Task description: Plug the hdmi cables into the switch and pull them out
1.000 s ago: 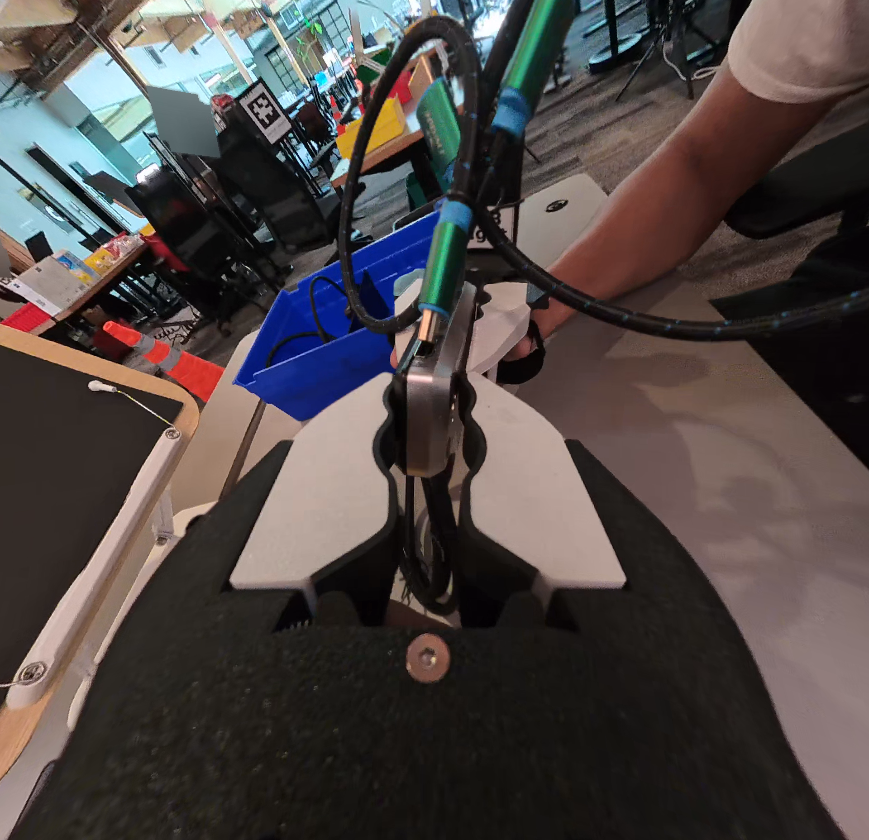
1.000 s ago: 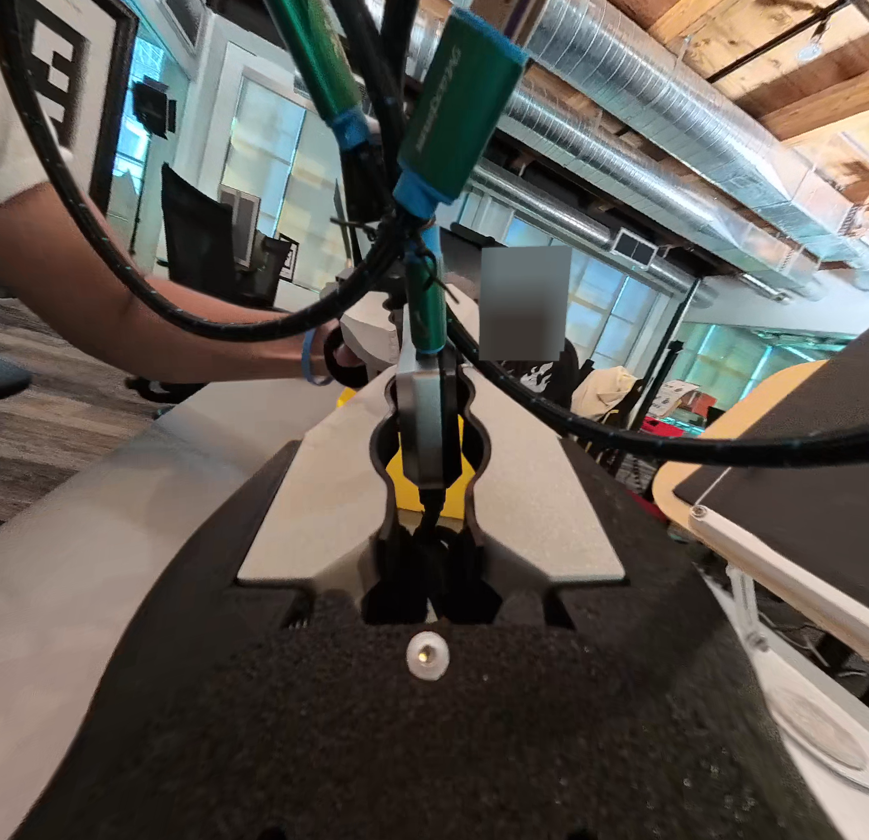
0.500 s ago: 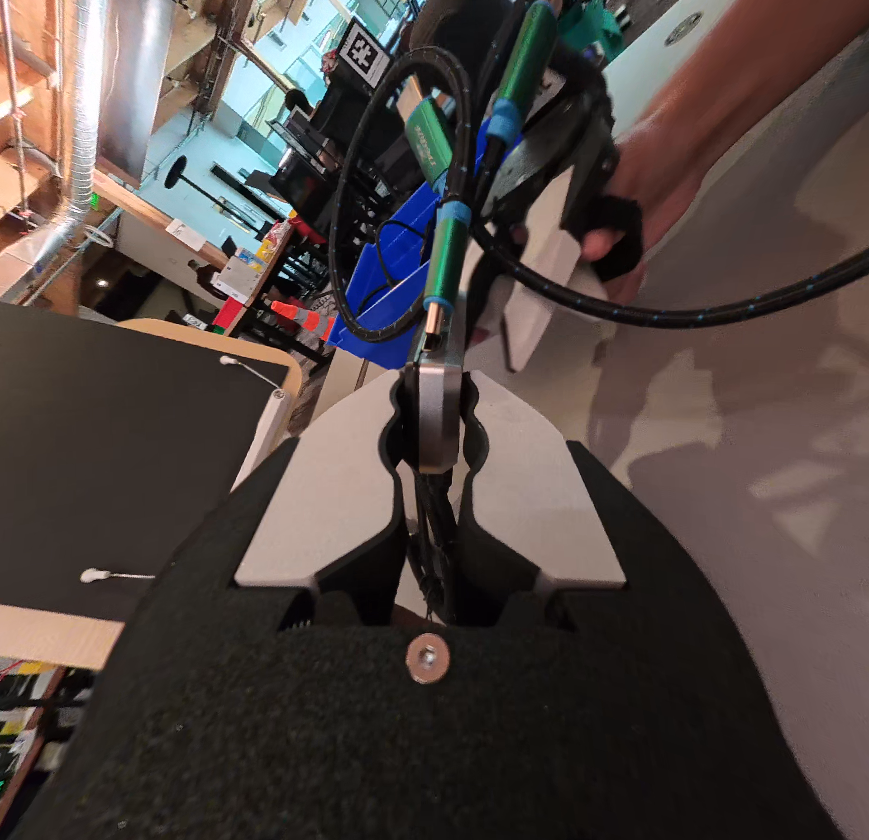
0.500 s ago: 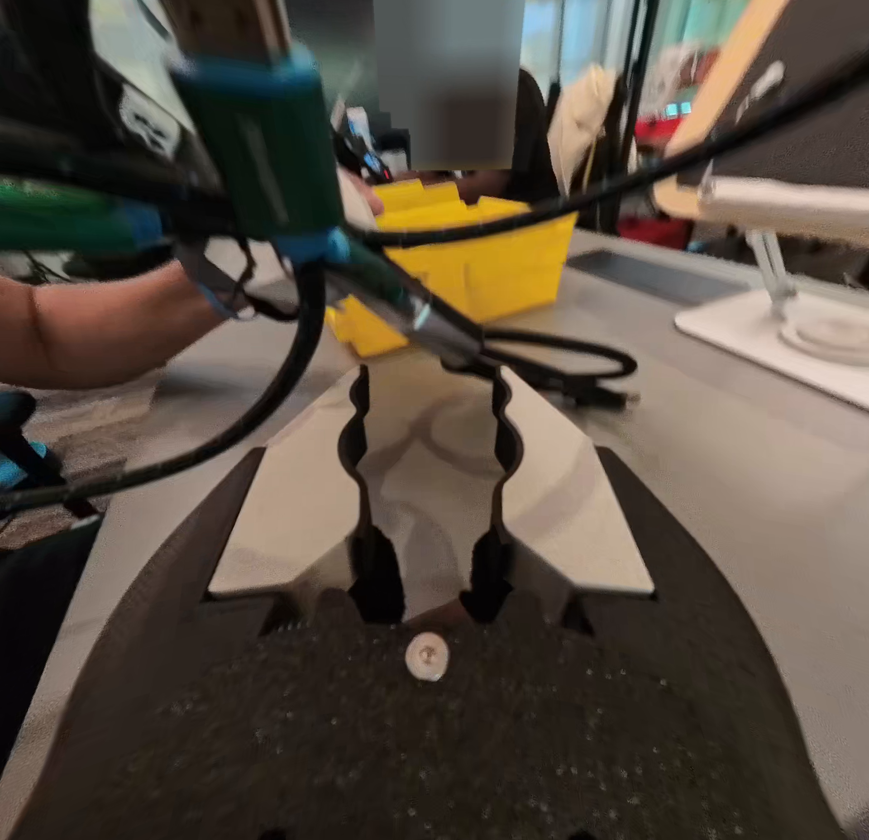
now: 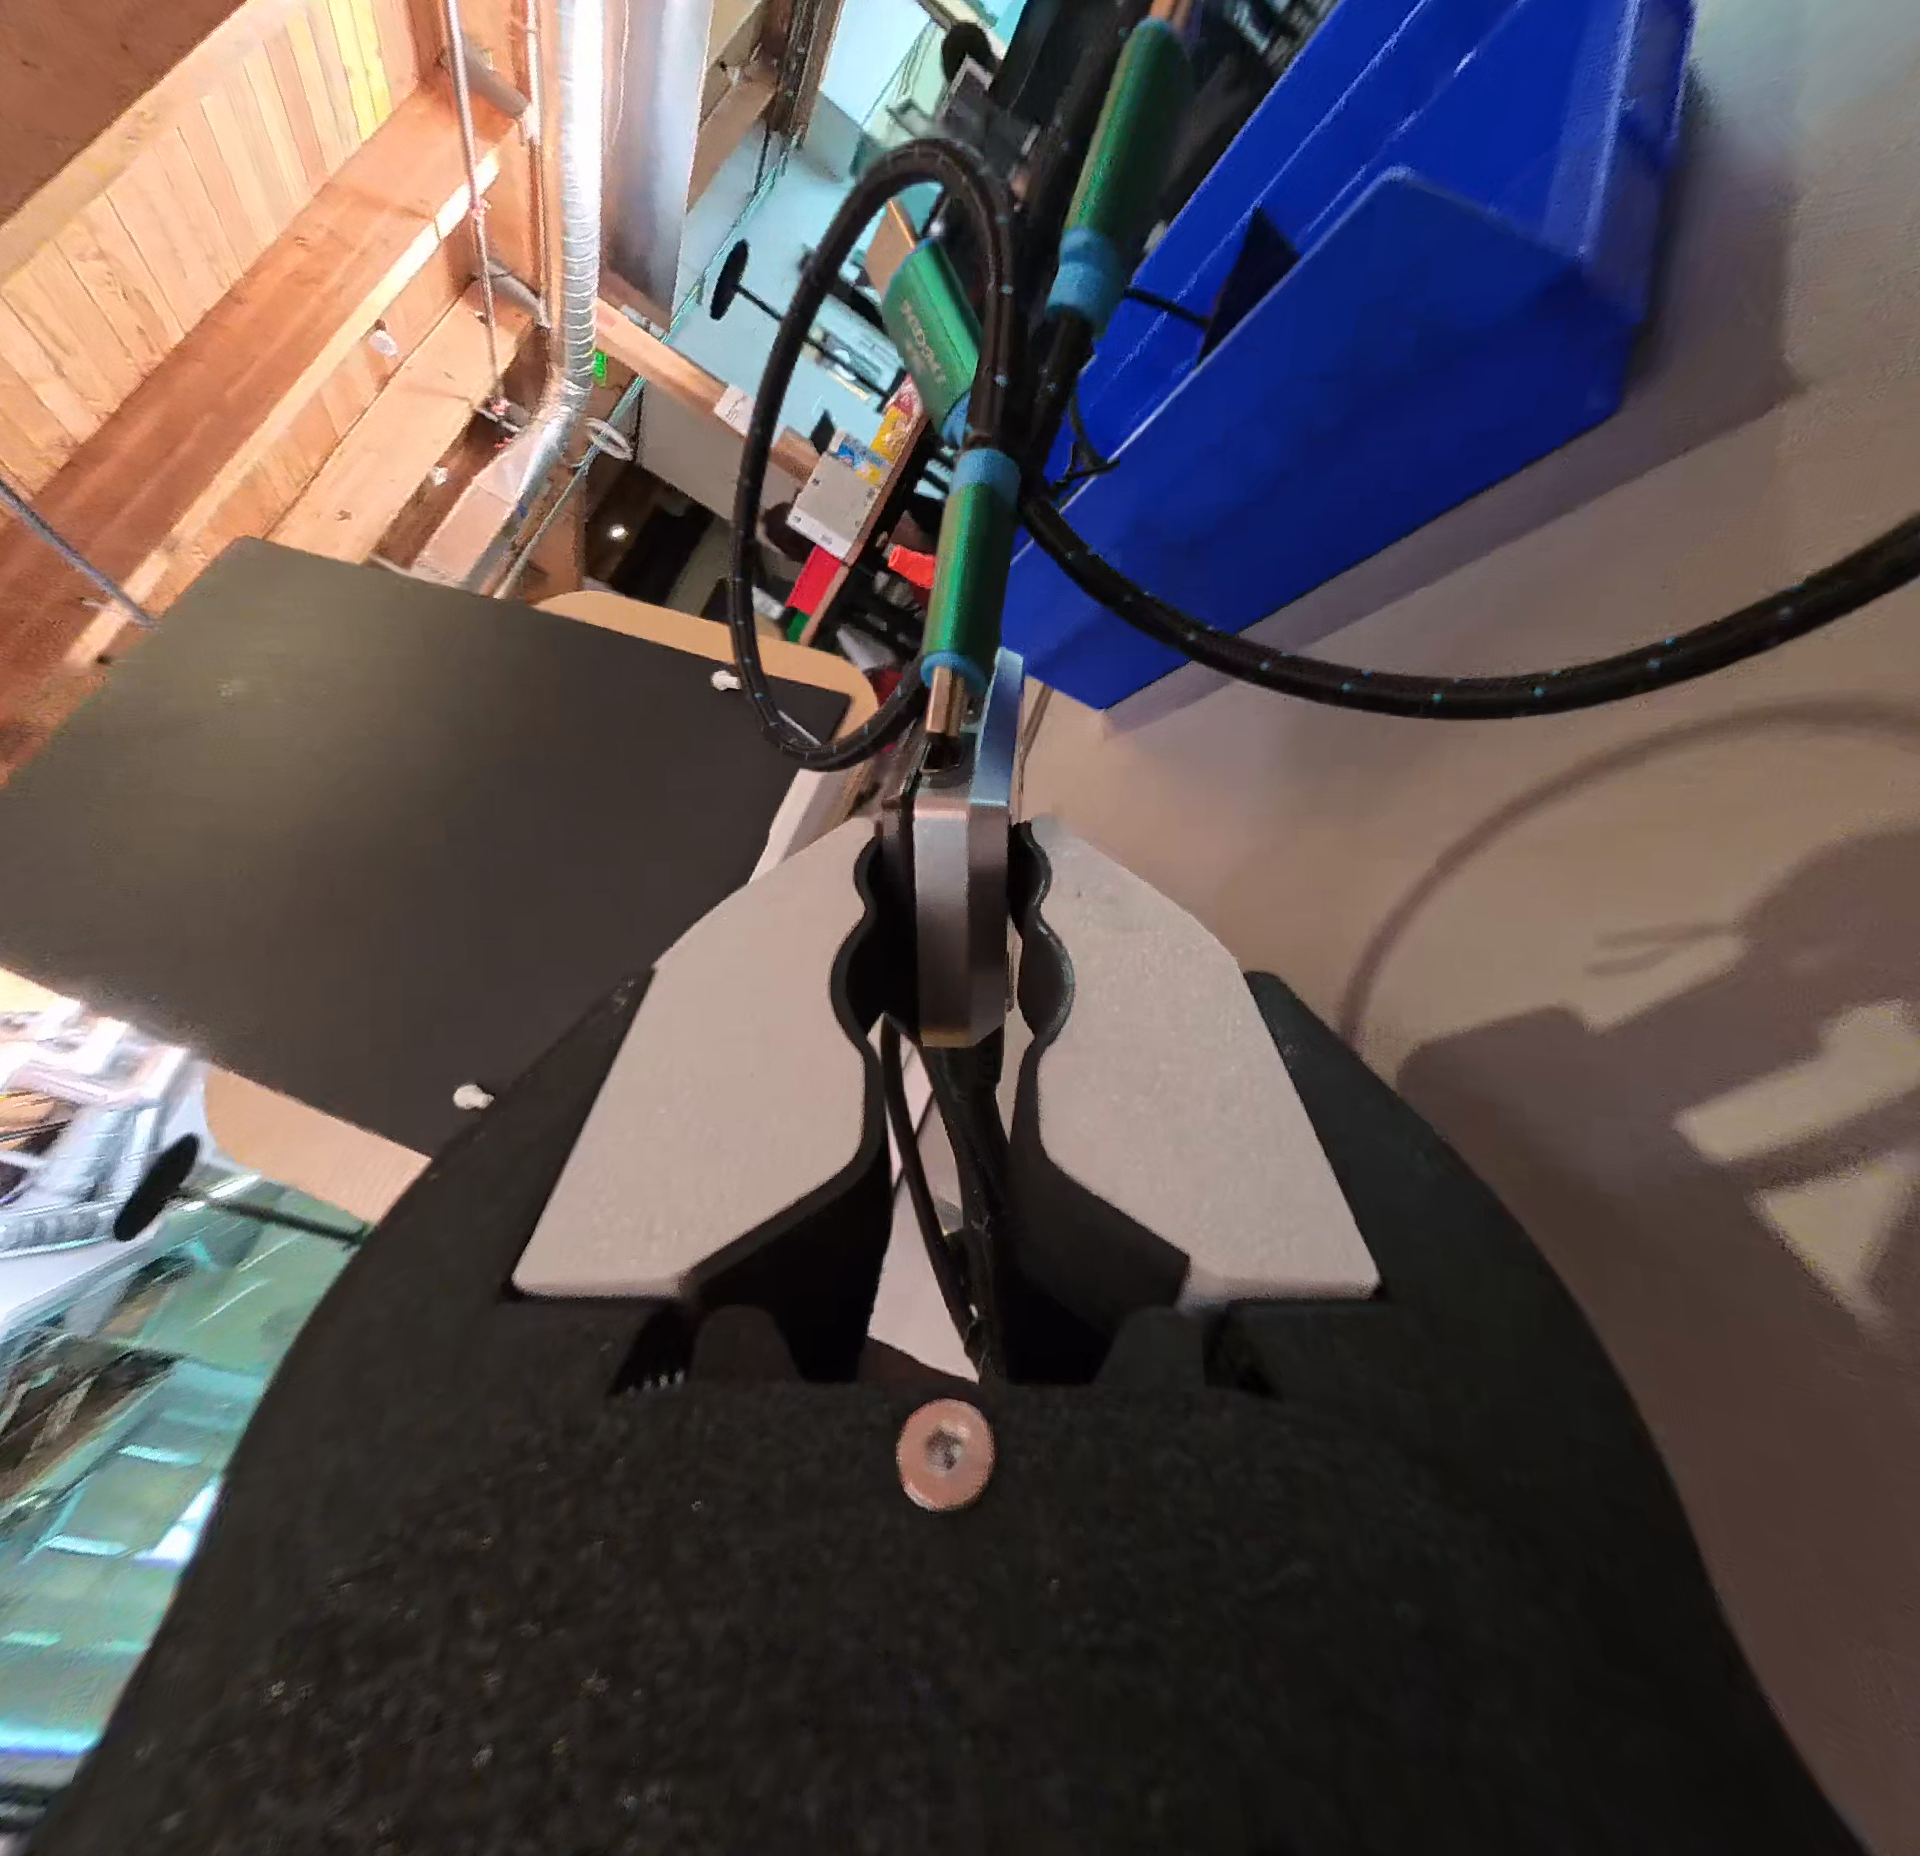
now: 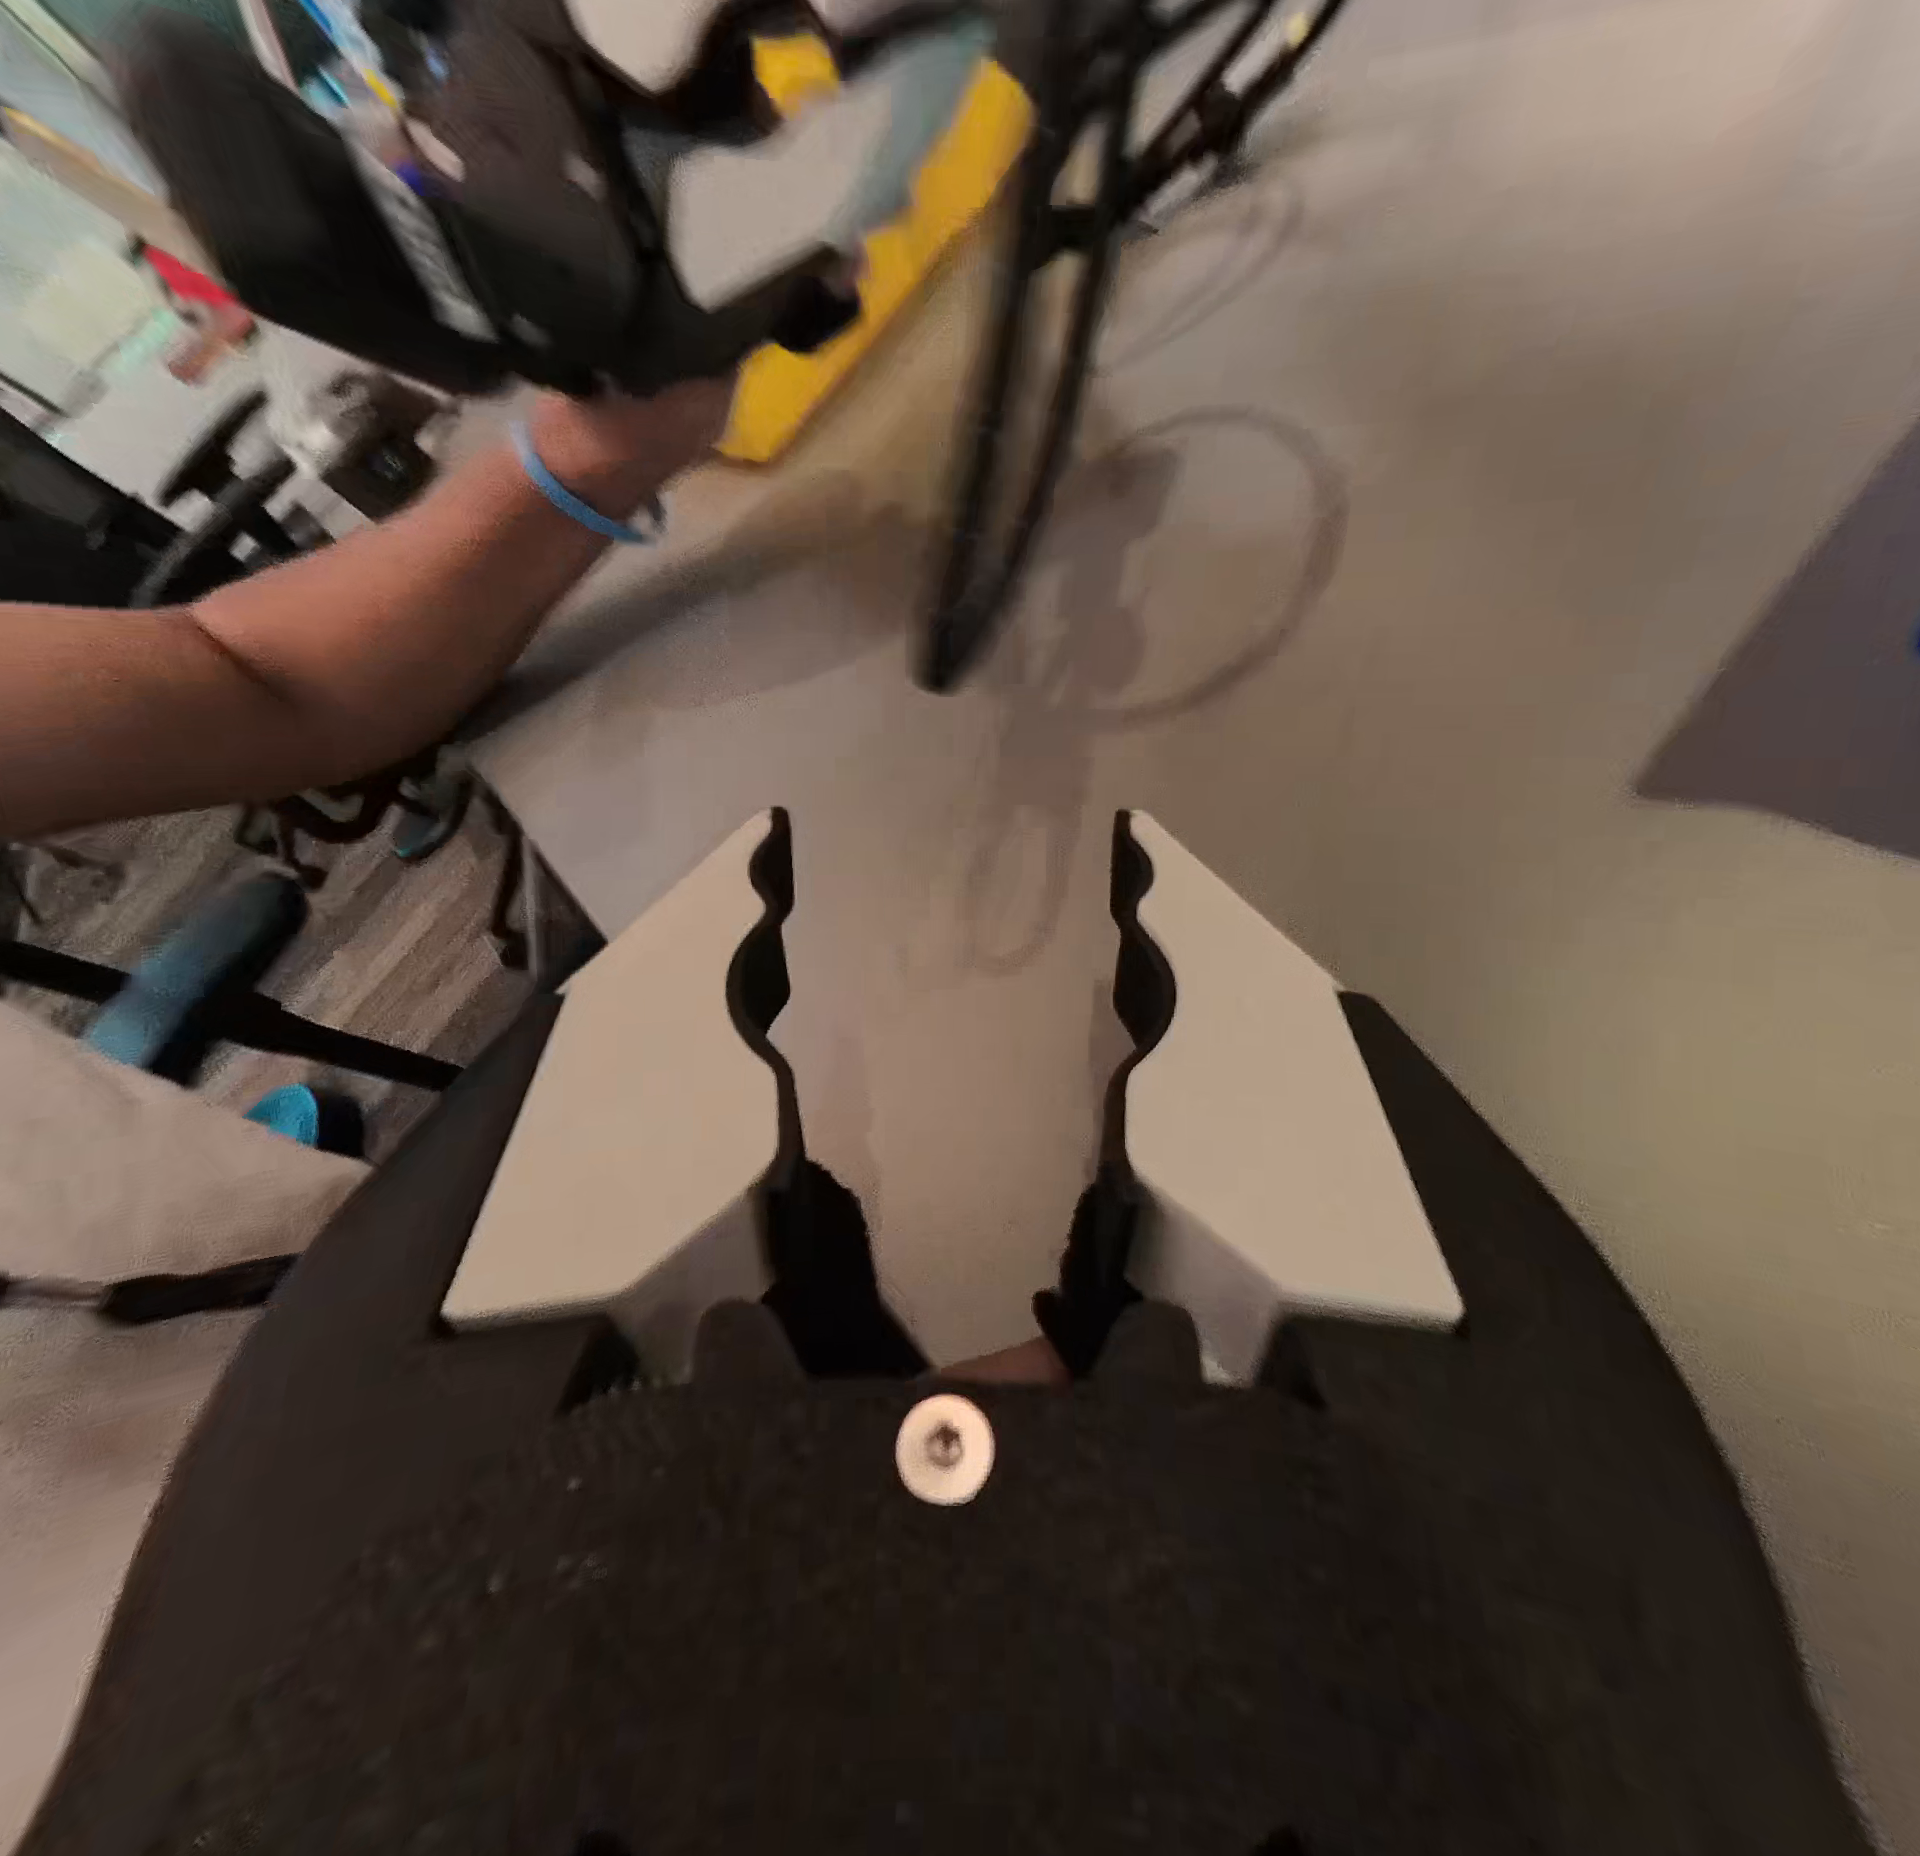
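My left gripper (image 5: 954, 842) is shut on the grey metal switch (image 5: 951, 933) and holds it edge-on above the table. A green hdmi plug (image 5: 966, 580) sits in the switch's top port. Its black braided cable (image 5: 1455, 686) loops up and runs off right. Two more green plugs (image 5: 928, 329) (image 5: 1117, 133) hang higher in the bundle. My right gripper (image 6: 945, 840) is open and empty over the grey table (image 6: 1455, 975). In the blurred right wrist view, the left gripper (image 6: 499, 248) shows at the upper left, with black cables (image 6: 1013, 435) hanging from it.
A blue bin (image 5: 1403, 300) stands on the table behind the switch. A black board with a wooden rim (image 5: 364, 819) is at the left. In the right wrist view a yellow bin (image 6: 914, 248) lies behind the cables, a dark mat (image 6: 1818, 663) at the right, a person's forearm (image 6: 312, 653) at the left. My hands' fingertips stand some 20 cm from each other.
My right gripper let go of the switch, opened and drew back, now pointing down at the table. My left gripper kept the switch and rolled, its view tilting toward the ceiling and bin.
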